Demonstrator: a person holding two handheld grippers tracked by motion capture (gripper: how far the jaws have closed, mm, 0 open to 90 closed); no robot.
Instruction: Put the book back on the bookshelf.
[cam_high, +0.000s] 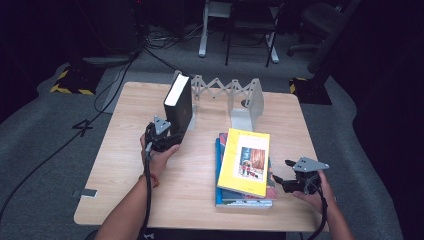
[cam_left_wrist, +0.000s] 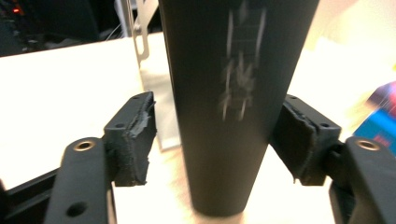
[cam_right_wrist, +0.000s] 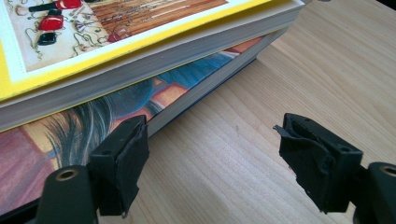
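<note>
**Standing the black book in the rack**

Watching from my desk, I am seeing the left gripper (cam_high: 161, 136) sitting at the spine of the black book (cam_high: 179, 102), which is standing upright on the table (cam_high: 125, 165) against the left plate of the metal rack (cam_high: 220, 92). In the left gripper view its jaws are spread to either side of the spine; the left pad is clearly off the cover, the right pad is at the edge, so I am judging the grip as let go. I am reading this as the release step: one book placed, more waiting.

The right gripper (cam_high: 280, 181) is hovering low beside the stack, jaws wide and pinching nothing, with the yellow book (cam_high: 245, 161) lying on top of the blue book (cam_high: 220, 197). Next, I am expecting to back the left hand straight off without tipping the black book, then go for the yellow one.
</note>
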